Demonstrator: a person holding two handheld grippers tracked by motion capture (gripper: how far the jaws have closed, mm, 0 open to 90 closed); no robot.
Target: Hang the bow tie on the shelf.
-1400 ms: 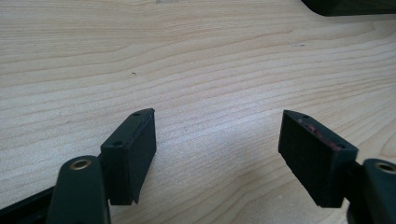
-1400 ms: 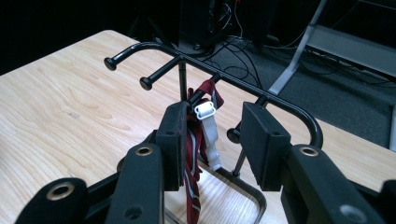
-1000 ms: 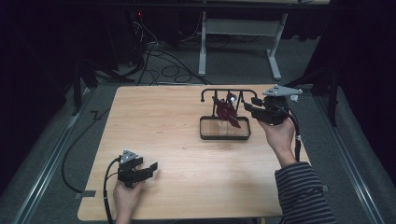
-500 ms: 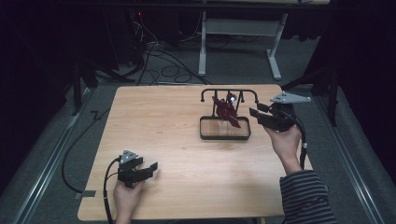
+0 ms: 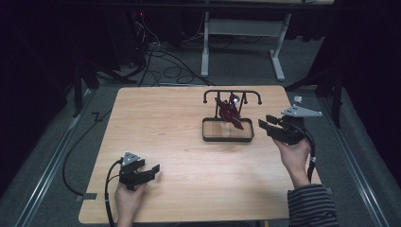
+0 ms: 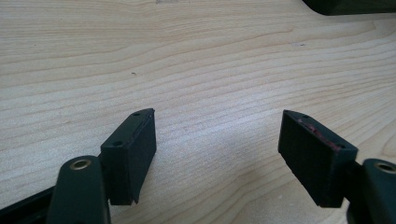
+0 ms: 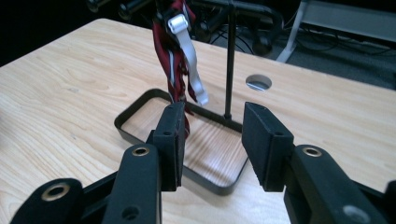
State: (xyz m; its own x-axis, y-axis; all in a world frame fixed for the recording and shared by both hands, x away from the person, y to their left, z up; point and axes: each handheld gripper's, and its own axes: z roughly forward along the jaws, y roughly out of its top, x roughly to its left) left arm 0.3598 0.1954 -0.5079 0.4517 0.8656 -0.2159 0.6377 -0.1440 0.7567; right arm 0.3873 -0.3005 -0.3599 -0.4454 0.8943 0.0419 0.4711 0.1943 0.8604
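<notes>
A black stand with a shallow tray [image 5: 227, 140] and a top bar [image 5: 231, 92] sits on the right half of the wooden table [image 5: 165, 123]. A dark red strap [image 5: 230, 113] with a pale clip [image 7: 189, 60] hangs from the bar, its end reaching into the tray [image 7: 140, 100]. My right gripper [image 5: 265, 121] hovers just right of the tray, pointing at it. In the right gripper view it [image 7: 215, 116] stands open with nothing between the jaws. My left gripper [image 5: 152, 169] rests near the front left, open over bare wood [image 6: 217, 121].
A round hole [image 7: 258, 82] is cut in the table near its far right corner. Beyond the table's far edge stand a white desk frame [image 5: 279, 56] and loose cables [image 5: 161, 56] on the floor. Dark floor surrounds the table.
The right gripper has drawn back from the stand toward the near right and sunk lower. The left gripper has stayed where it was.
</notes>
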